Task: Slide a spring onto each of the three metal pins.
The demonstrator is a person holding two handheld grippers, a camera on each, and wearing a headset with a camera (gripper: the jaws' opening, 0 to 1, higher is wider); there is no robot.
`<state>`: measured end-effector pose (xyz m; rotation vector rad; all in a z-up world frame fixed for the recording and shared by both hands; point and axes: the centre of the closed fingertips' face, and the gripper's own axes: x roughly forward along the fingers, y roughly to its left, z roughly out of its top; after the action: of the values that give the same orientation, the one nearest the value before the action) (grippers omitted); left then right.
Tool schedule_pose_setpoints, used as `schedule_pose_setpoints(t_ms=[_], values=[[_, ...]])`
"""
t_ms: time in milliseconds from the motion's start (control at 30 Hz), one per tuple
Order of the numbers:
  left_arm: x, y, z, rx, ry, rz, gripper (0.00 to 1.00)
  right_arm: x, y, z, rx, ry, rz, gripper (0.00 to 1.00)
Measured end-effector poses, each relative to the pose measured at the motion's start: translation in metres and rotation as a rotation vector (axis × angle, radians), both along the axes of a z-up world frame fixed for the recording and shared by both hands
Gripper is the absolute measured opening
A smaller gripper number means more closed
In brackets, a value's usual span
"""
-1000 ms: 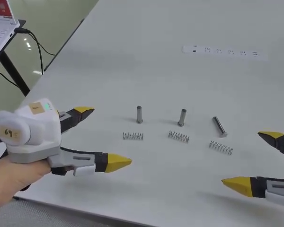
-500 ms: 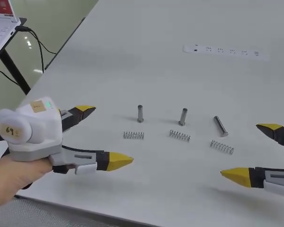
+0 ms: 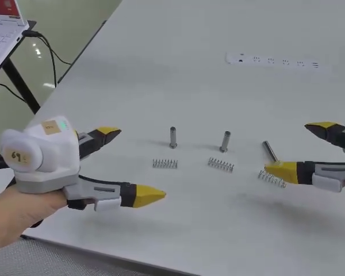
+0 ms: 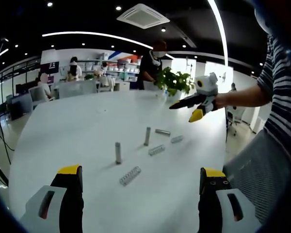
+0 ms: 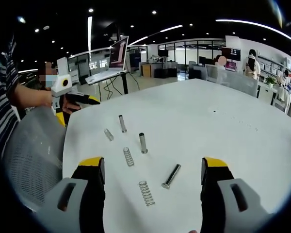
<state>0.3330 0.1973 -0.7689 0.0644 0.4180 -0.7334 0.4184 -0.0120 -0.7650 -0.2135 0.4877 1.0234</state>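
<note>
Three springs lie flat on the white worktop, none yet on a pin. The left spring sits just in front of the left pin and the middle spring just in front of the middle pin; both of these pins stand upright. The right spring lies near the right pin, which is on its side. The right gripper hovers above that fallen pin and its spring, fingers spread wide and holding nothing. The left gripper hangs to the left of the row, equally open and empty. The likely trouble is on the right. A round pin lying loose will probably roll or skid if a finger nudges it, and a thin spring pinched off-centre could flick out sideways or get squashed. The two standing pins look narrow at the base, so a spring pushed on at an angle, or a passing finger, could knock one over. Steadying each pin with the other gripper would lessen that risk.
</note>
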Motion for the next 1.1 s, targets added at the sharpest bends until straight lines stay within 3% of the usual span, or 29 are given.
schedule_pose_setpoints(t_ms=[200,467,567,667,867,1100], values=[[-0.001,0.000,-0.002,0.003,0.007,0.001,0.98,0.014,0.005,-0.007,-0.048,0.023,-0.008,0.73],[-0.001,0.006,-0.001,0.002,0.011,0.012,0.98,0.029,0.003,-0.026,-0.122,0.129,-0.053,0.58],[-0.001,0.007,0.000,0.001,0.011,0.014,0.98,0.034,0.002,-0.029,-0.145,0.136,-0.067,0.53],[-0.001,0.007,0.000,0.001,0.013,0.014,0.98,0.037,0.000,-0.034,-0.162,0.195,-0.093,0.45],[-0.001,0.005,-0.001,0.003,0.017,0.008,0.98,0.046,-0.002,-0.045,-0.195,0.242,-0.136,0.32],[-0.001,0.007,-0.001,0.006,0.019,0.007,0.98,0.055,-0.002,-0.060,-0.238,0.292,-0.177,0.25]])
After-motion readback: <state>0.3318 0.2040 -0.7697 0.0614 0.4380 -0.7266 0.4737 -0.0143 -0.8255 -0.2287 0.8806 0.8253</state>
